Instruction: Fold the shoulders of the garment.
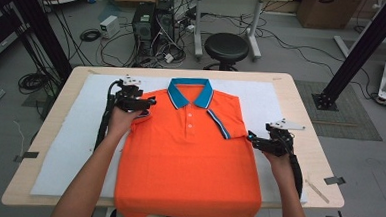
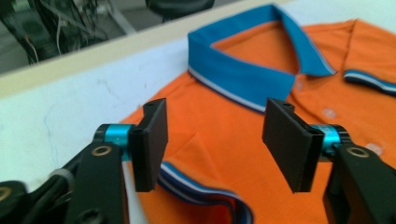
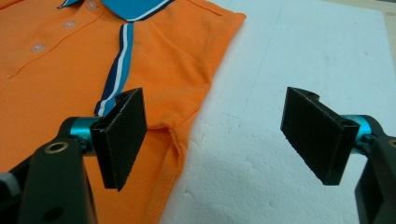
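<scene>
An orange polo shirt (image 1: pixel 188 158) with a blue collar (image 1: pixel 190 93) lies face up on a white mat (image 1: pixel 74 137), both sleeves folded inward. My left gripper (image 1: pixel 150 109) hovers at the shirt's left shoulder. In the left gripper view its jaws (image 2: pixel 218 140) stand open over orange cloth (image 2: pixel 224 154), with the folded sleeve's striped cuff (image 2: pixel 201 193) below them. My right gripper (image 1: pixel 252 140) is at the shirt's right edge. In the right gripper view it (image 3: pixel 215 135) is open, astride the shirt's side edge (image 3: pixel 180 144), and nothing is pinched. The right sleeve's striped cuff (image 3: pixel 116 70) lies beyond.
The mat covers most of a wooden table (image 1: pixel 310 124); the shirt's hem hangs over the near edge. Tape marks (image 1: pixel 335 180) sit on the table's right corner. Beyond the table stand a black stool (image 1: pixel 226 47), computer towers (image 1: pixel 153 21), floor cables and black frame posts (image 1: pixel 364 47).
</scene>
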Available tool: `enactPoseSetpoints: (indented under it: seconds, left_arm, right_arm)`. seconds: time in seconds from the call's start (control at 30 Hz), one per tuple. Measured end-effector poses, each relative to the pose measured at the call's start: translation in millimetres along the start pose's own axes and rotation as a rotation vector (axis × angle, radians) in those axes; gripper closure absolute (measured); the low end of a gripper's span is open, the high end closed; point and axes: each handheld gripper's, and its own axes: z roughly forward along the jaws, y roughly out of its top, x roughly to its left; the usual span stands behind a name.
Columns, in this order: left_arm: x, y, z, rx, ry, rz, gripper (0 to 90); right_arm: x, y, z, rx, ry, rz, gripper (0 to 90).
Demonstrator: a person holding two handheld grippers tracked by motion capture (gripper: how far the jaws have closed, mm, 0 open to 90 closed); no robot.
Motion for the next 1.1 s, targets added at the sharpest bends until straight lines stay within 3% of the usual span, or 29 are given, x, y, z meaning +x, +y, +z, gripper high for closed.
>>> enactPoseSetpoints:
  seconds: [0.03,0.07,0.1,0.2,0.23,0.27,0.33,0.37,0.43,0.47,0.5,0.6,0.77,0.87,0.93,1.0,1.1]
  left_arm:
    - [5.3,-3.7,7.6,0.054,0.006,-0.012,38.8]
    - [5.3,-3.7,7.6,0.054,0.006,-0.012,38.8]
    - [8.5,-7.6,14.1,0.102,0.011,-0.018,38.7]
    - [10.8,-11.3,19.4,0.146,0.018,-0.026,39.5]
    - [11.1,-13.2,21.5,0.168,0.030,-0.020,42.7]
    - [11.2,-17.2,25.2,0.200,0.034,-0.015,53.1]
    - [10.7,-18.8,26.4,0.206,0.036,-0.008,63.4]
    - [9.8,-20.6,27.4,0.212,0.044,-0.001,63.4]
    - [8.6,-22.2,27.0,0.212,0.042,0.007,75.7]
    - [7.7,-21.8,26.2,0.202,0.041,0.016,84.3]
    - [6.4,-20.3,24.7,0.180,0.029,0.026,86.8]
    - [2.2,-15.2,20.7,0.120,0.003,0.035,88.1]
    - [-1.3,-8.0,17.1,0.003,-0.060,-0.041,88.4]
    - [-5.5,-2.1,17.9,-0.037,-0.093,-0.057,88.2]
    - [-9.4,1.9,17.2,-0.100,-0.119,-0.081,87.2]
    - [-11.3,4.4,15.7,-0.123,-0.112,-0.094,66.3]
    - [-12.2,1.4,14.5,-0.095,-0.086,-0.063,57.2]
  right_arm:
    - [0.1,-0.1,0.1,0.000,0.001,-0.001,22.8]
    - [0.1,-0.1,0.1,0.000,0.001,-0.001,22.8]
    - [0.0,-0.2,0.0,0.001,0.002,0.000,22.8]
    - [-0.4,-0.3,0.0,0.003,0.001,0.000,22.8]
    - [-0.4,-0.5,0.2,0.005,0.001,0.002,22.8]
    - [-0.3,-0.8,0.3,0.007,0.003,0.003,23.0]
    - [-0.2,-0.9,0.4,0.007,0.003,0.001,23.1]
    - [-0.2,-0.9,0.4,0.007,0.003,0.001,23.1]
    - [0.0,-0.8,0.4,0.006,0.004,-0.001,23.2]
    - [0.1,-0.7,0.4,0.005,0.004,-0.001,23.2]
    - [0.3,-0.6,0.3,0.005,0.005,0.000,23.3]
    - [0.3,-0.6,0.4,0.005,0.005,0.001,23.3]
    - [0.7,-0.6,0.8,0.004,0.005,0.001,23.3]
    - [0.8,-0.6,1.1,0.007,0.007,0.002,23.3]
    - [0.7,-0.6,1.1,0.008,0.007,0.002,23.3]
    - [0.2,-1.1,0.7,0.008,0.005,0.002,23.3]
    - [-1.4,-2.0,-0.6,0.006,0.002,0.007,23.3]
